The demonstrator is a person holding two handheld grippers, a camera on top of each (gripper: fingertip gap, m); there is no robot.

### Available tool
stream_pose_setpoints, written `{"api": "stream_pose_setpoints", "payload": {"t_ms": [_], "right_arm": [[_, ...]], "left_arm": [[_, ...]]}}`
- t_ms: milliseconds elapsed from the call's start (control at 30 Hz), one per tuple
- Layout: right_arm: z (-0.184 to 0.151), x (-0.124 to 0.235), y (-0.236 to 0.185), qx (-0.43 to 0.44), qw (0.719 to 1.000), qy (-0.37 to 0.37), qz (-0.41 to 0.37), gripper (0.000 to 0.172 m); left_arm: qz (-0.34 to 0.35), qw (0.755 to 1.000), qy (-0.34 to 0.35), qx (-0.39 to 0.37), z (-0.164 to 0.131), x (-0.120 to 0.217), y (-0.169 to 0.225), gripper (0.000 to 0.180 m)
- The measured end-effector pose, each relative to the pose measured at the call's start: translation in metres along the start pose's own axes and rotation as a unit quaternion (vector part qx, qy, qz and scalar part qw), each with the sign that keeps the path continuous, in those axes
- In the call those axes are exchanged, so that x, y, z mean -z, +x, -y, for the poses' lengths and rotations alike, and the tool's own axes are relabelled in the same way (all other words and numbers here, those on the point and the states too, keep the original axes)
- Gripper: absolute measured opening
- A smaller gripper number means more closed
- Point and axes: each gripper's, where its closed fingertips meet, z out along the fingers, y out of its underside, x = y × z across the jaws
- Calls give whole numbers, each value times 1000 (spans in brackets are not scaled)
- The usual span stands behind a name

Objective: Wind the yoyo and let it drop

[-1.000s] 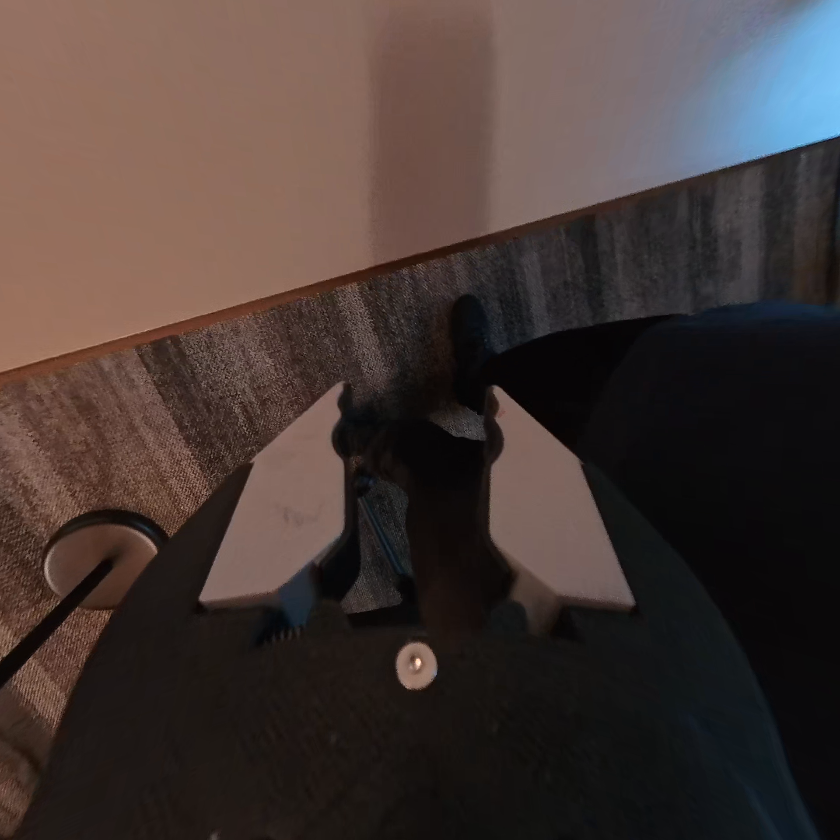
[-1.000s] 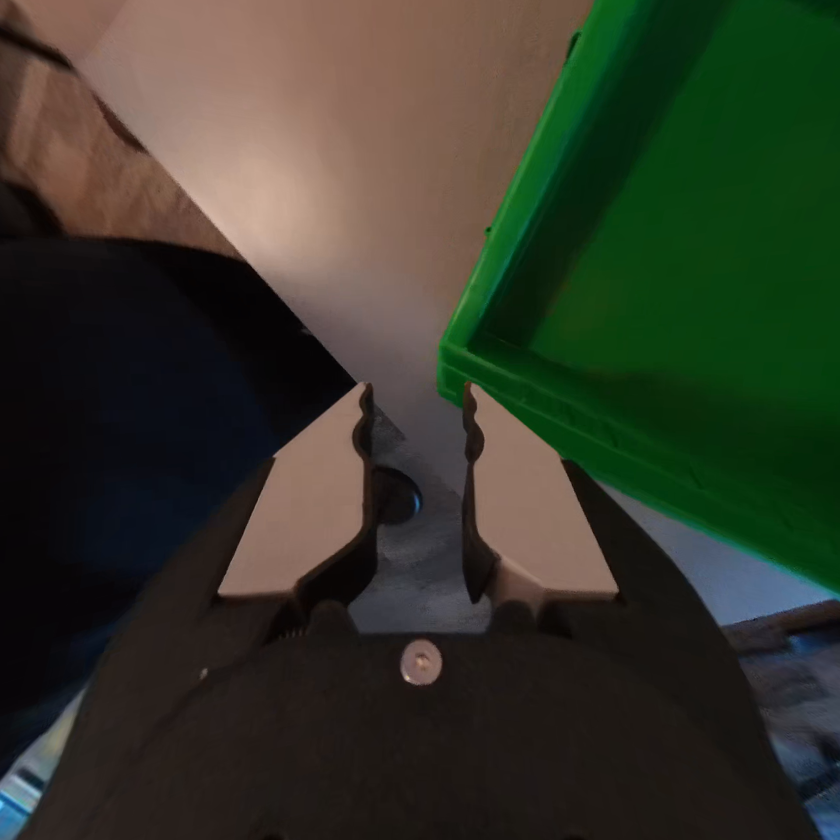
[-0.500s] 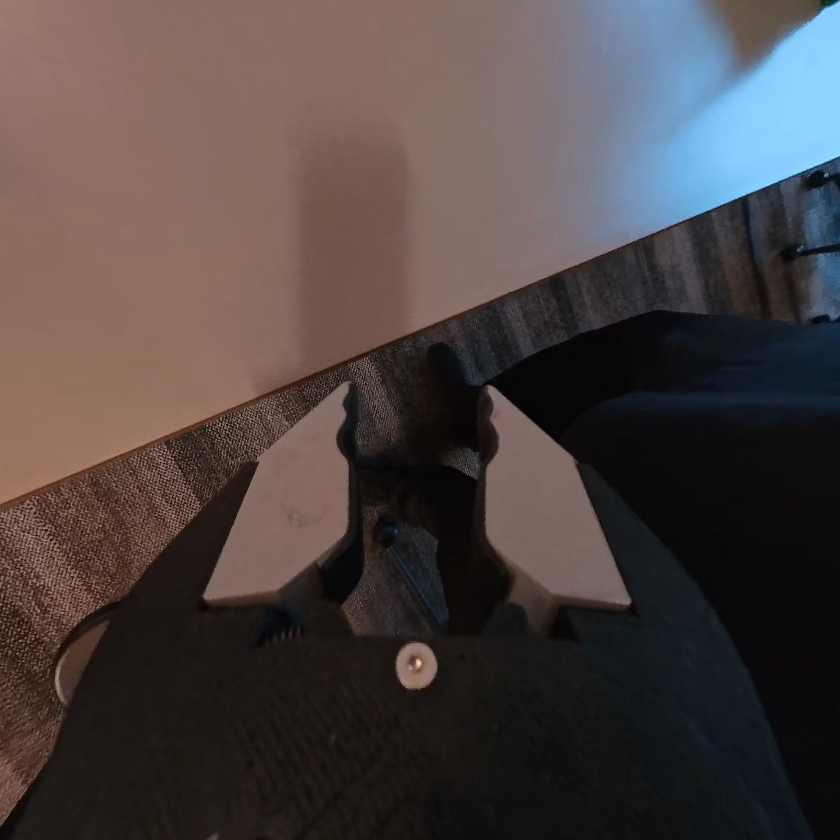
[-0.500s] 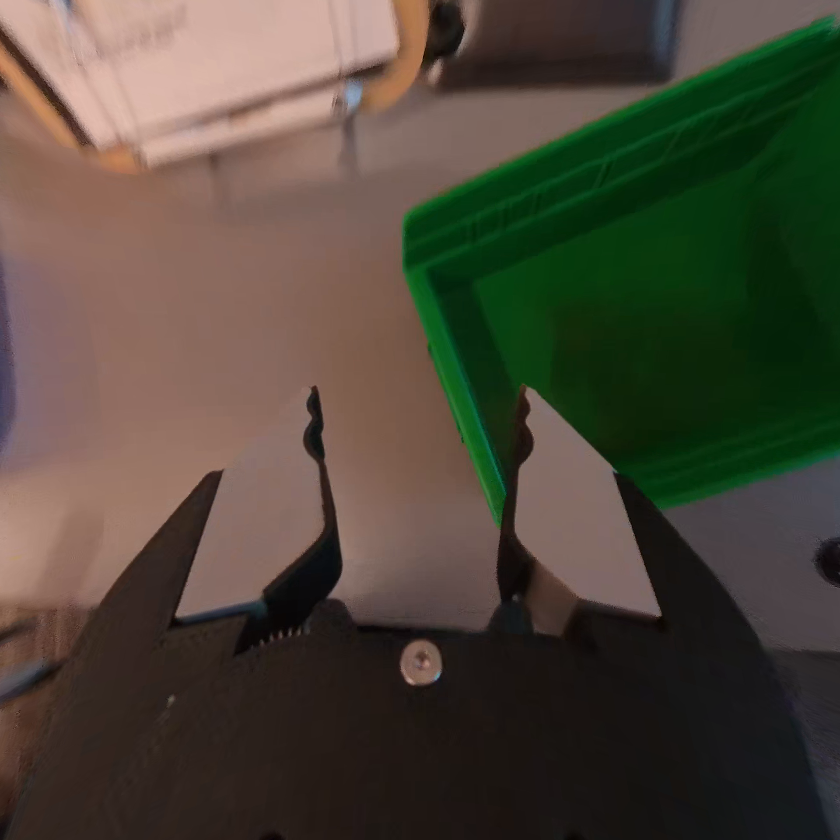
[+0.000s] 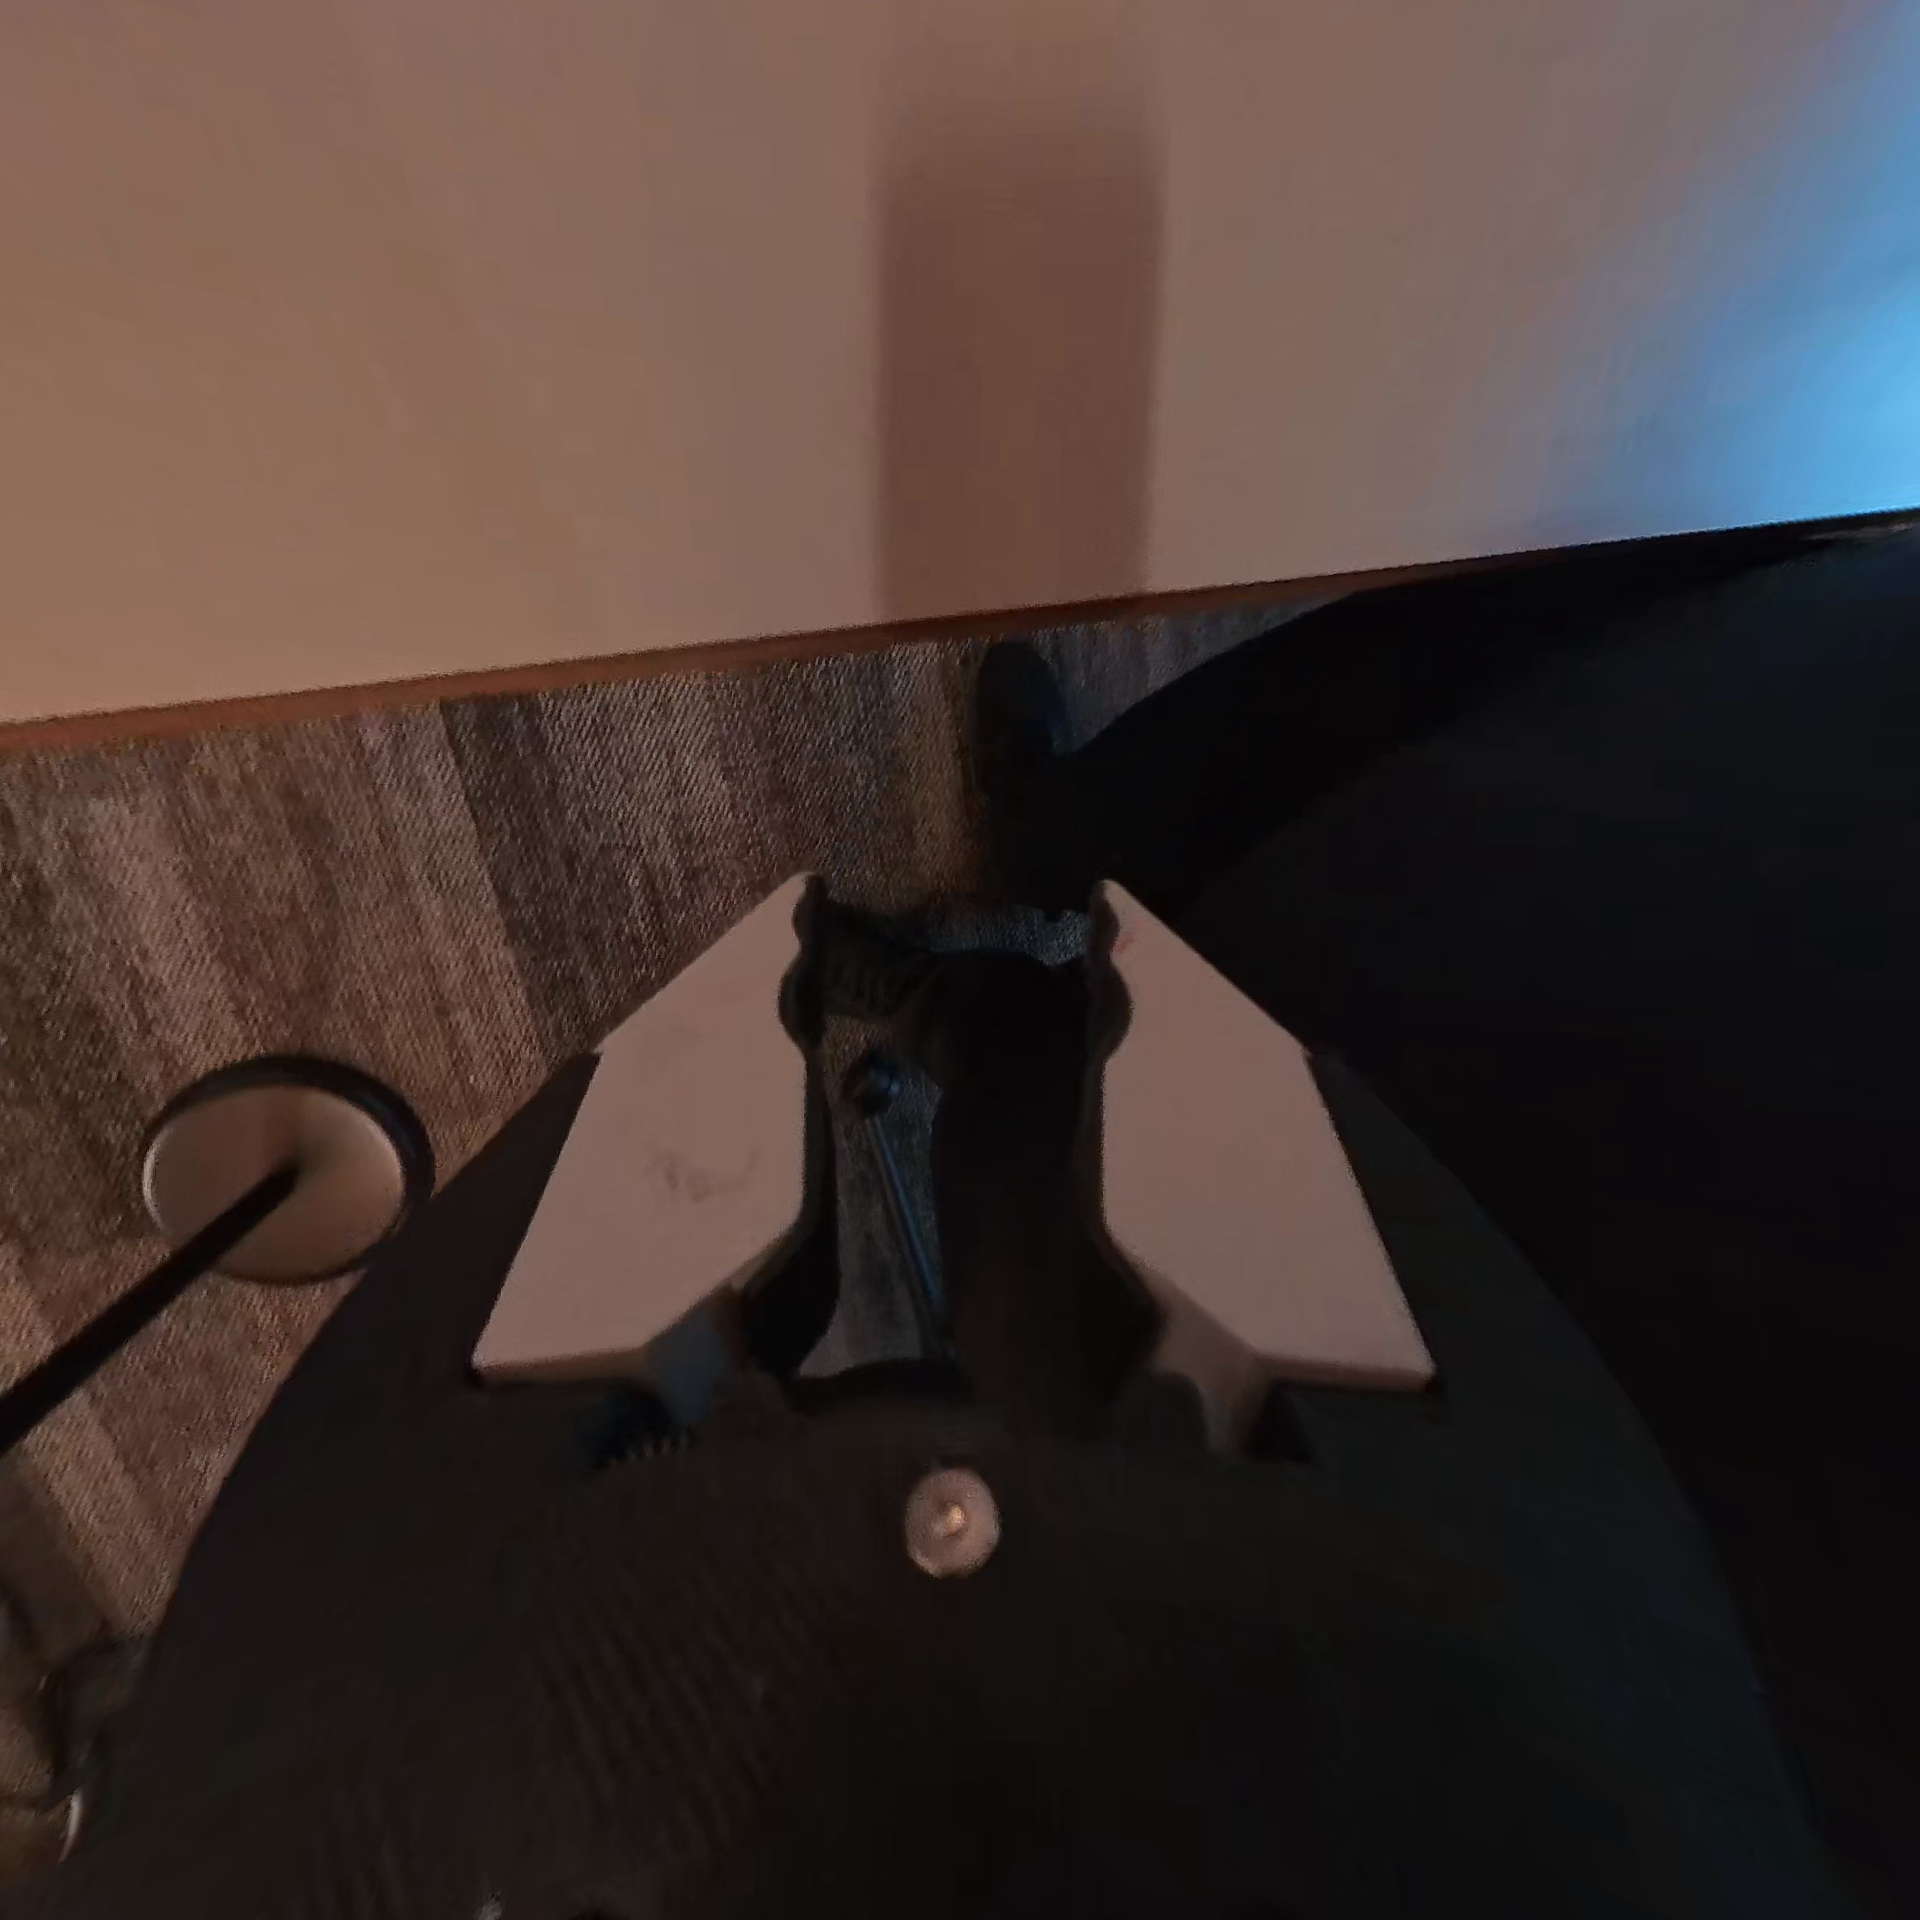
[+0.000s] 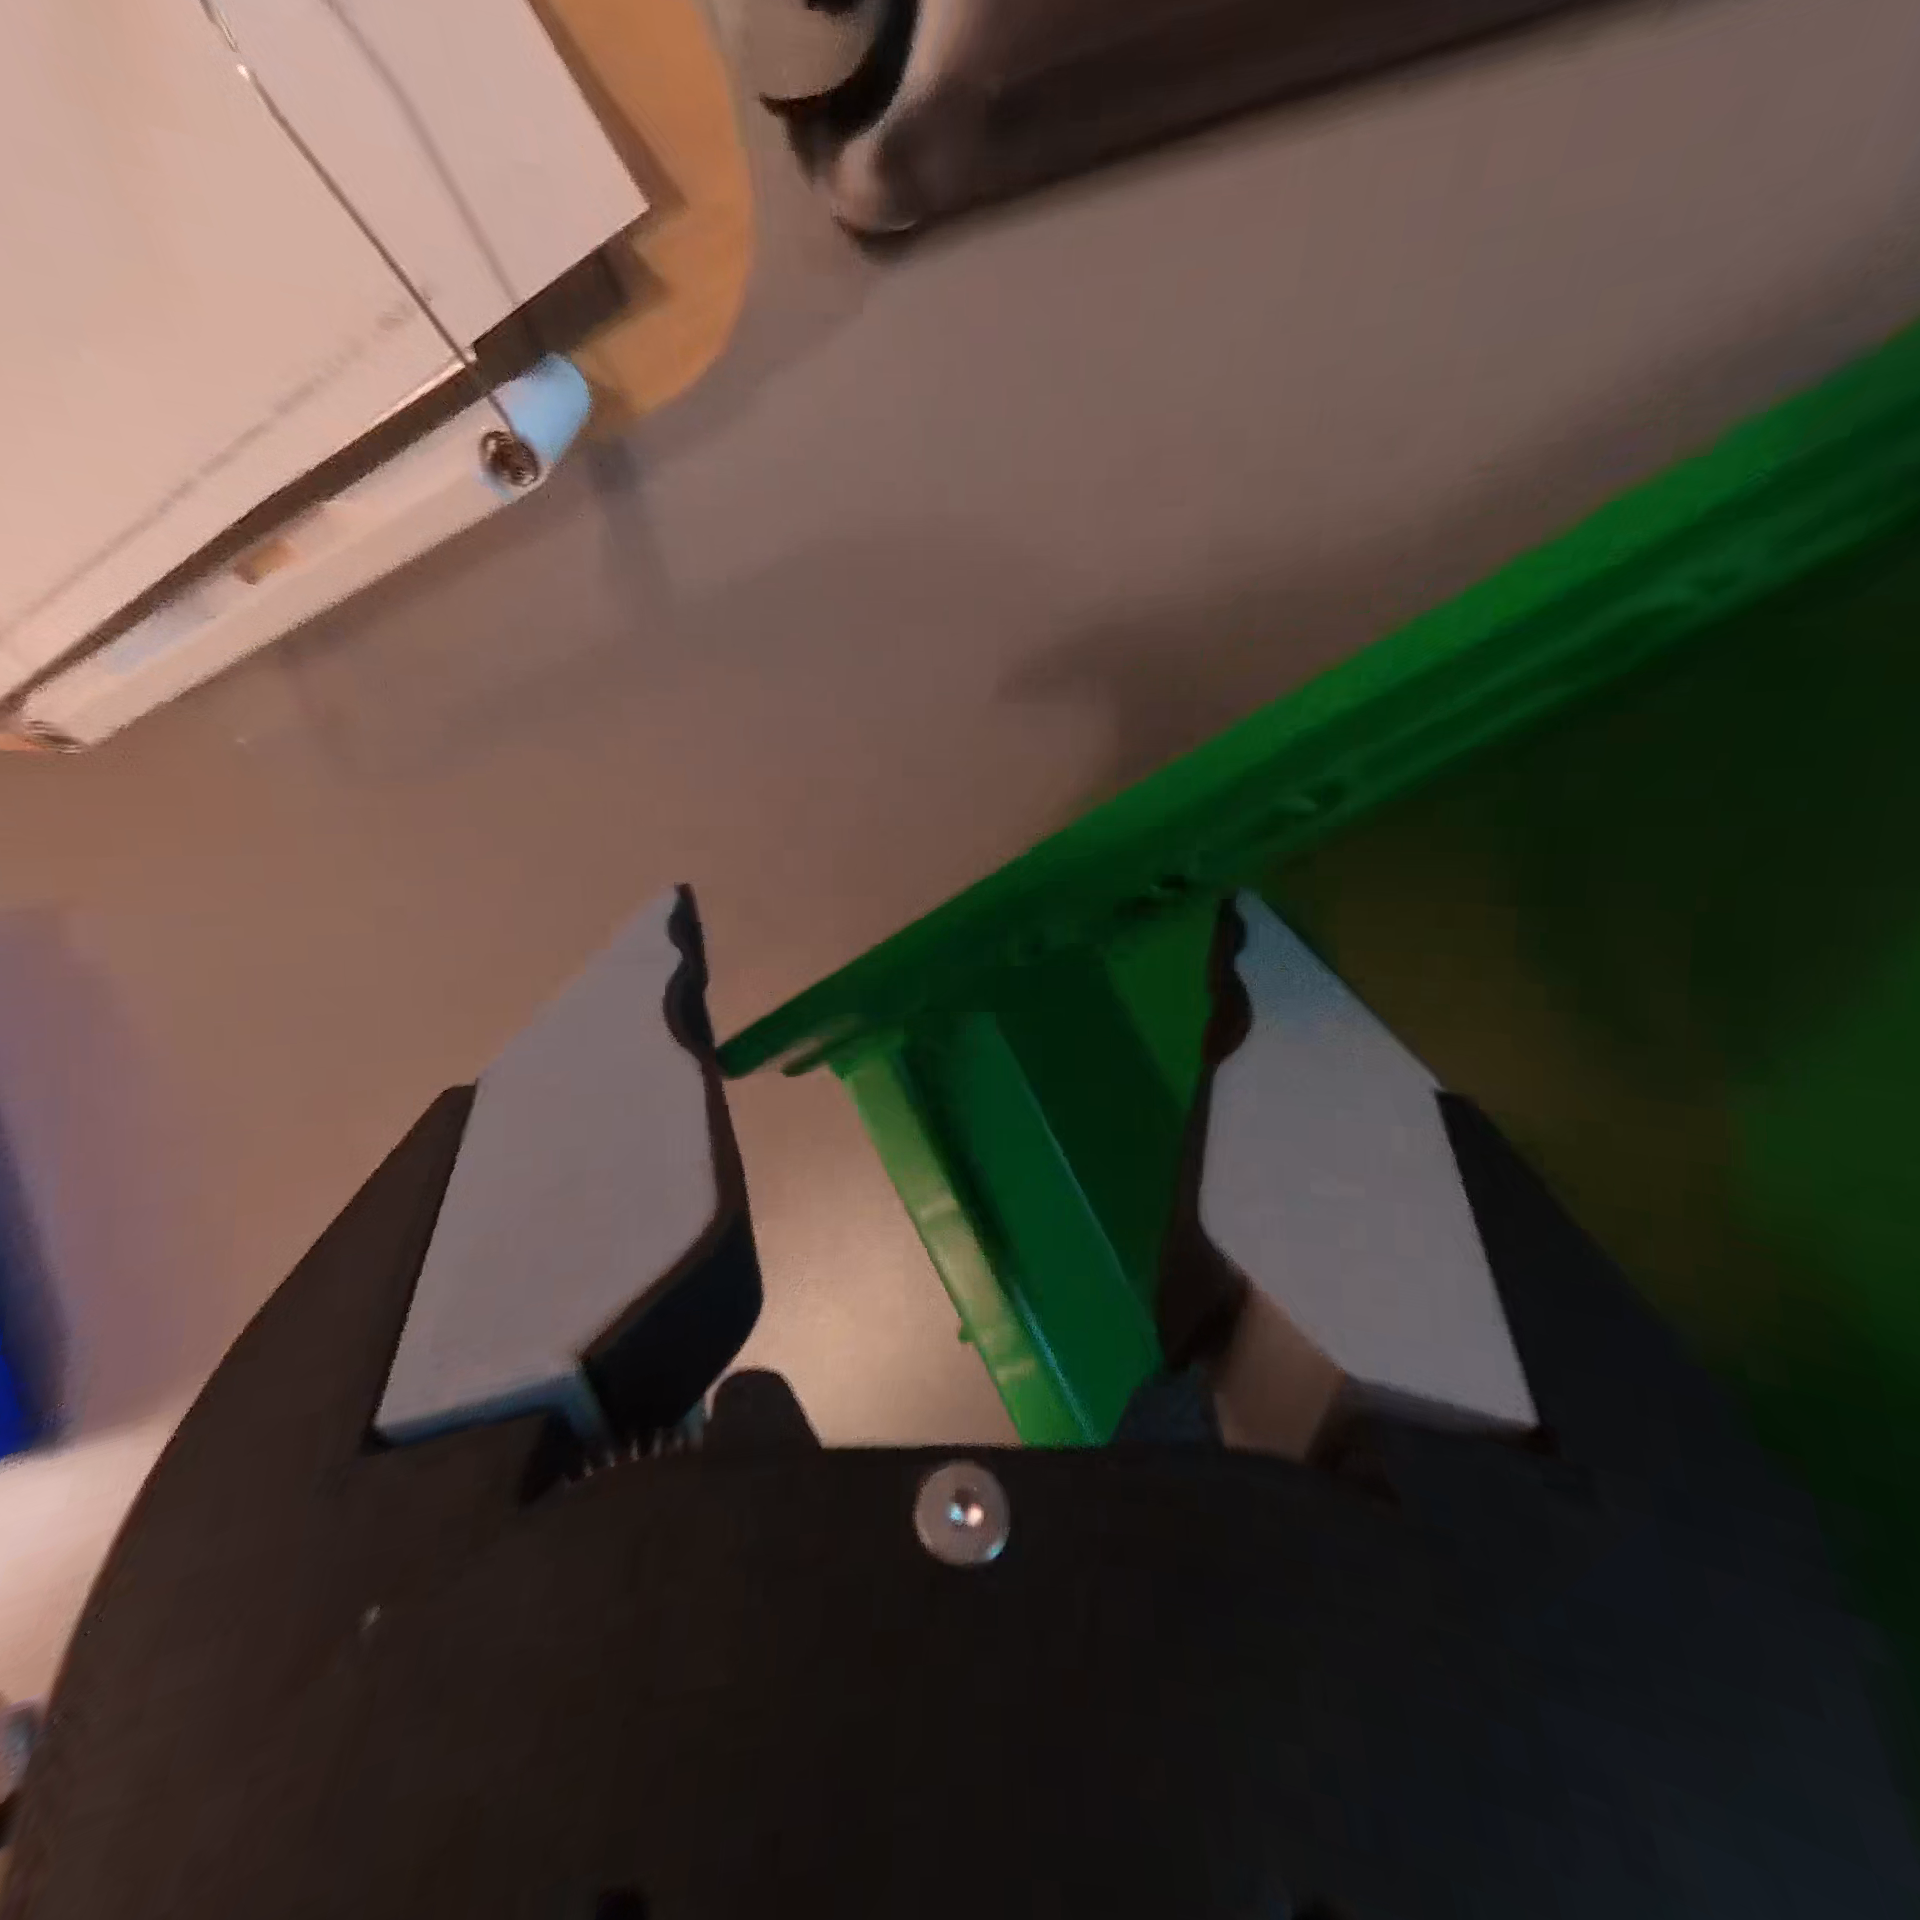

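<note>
In the left wrist view my left gripper is shut on a dark yoyo, which fills the space between both pads. A thin dark string with a small knob runs down its left side towards the gripper body. The gripper hangs over grey carpet just off the table's edge. In the right wrist view my right gripper is wide open and empty. It is above the near corner of a green crate, whose wall passes between the fingers without touching the pads.
The white table top fills the upper left wrist view. A person's dark trouser leg and shoe are at the right, and a round table foot at the left. A white box and a dark grey object lie beyond the crate. The left gripper's tips are roughly 55 cm from the right gripper's.
My right gripper has opened wider and swung from the table's edge over to the crate's corner. My left gripper has kept the yoyo between its pads while the view over the table's edge shifted.
</note>
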Motion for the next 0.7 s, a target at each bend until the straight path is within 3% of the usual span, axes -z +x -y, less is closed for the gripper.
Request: {"api": "stream_pose_setpoints", "payload": {"t_ms": [167, 300, 433, 567, 700], "right_arm": [[-14, -3, -15, 76, 994, -53, 51, 99], [-55, 18, -30, 184, 972, -109, 99, 79], [-98, 46, -25, 238, 954, -135, 126, 59], [-109, 78, -23, 222, 959, -106, 142, 44], [-86, 111, -33, 218, 964, -24, 150, 46]], "left_arm": [[50, 994, -93, -29, -26, 2, -11, 48], [79, 982, -155, -69, -41, 4, -25, 50], [76, 980, -169, -78, -36, 8, -25, 54], [100, 975, -149, -133, 3, 12, -36, 58], [134, 980, -66, -134, 91, 20, -60, 65]]}}
